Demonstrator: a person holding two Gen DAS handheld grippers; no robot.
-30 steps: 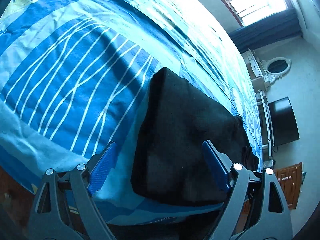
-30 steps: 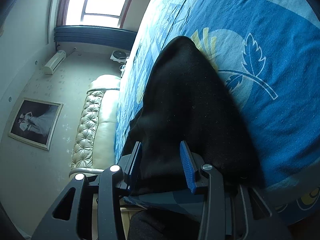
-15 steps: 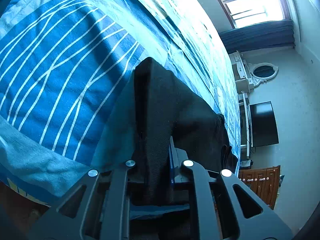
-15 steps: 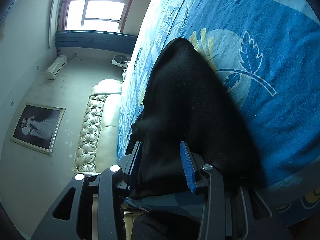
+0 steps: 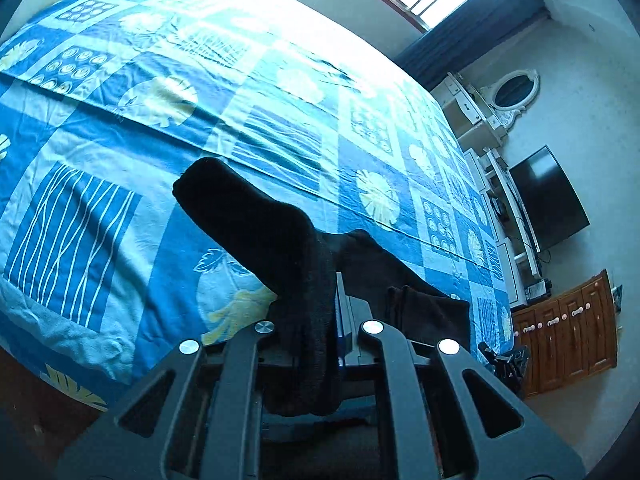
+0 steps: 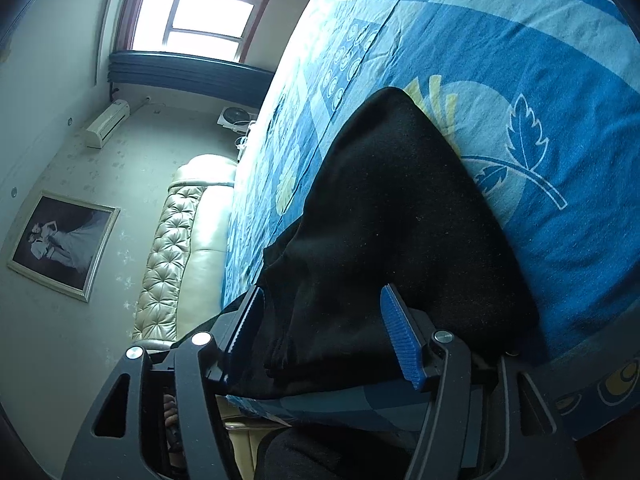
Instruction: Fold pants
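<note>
Black pants [image 5: 256, 216] lie on a blue patterned bedspread [image 5: 280, 92] near the bed's front edge. My left gripper [image 5: 316, 320] is shut on a fold of the pants and holds that part lifted off the bed, so the cloth runs up from the spread into the jaws. In the right wrist view the pants [image 6: 384, 208] lie flat on the bedspread [image 6: 540, 80]. My right gripper [image 6: 320, 328] stands with its jaws apart on either side of the pants' near edge, the blue pads [image 6: 400, 336] not pressing the cloth.
A TV [image 5: 548, 196], white shelving and a wooden cabinet [image 5: 568, 332] stand right of the bed. A padded cream headboard [image 6: 176, 248], a framed picture [image 6: 60, 244] and a window [image 6: 200, 4] are on the other side. The bed's edge drops off just below both grippers.
My left gripper went from wide open to shut on the pants' edge, then lifted that part up off the bed. My right gripper has stayed in place, jaws apart.
</note>
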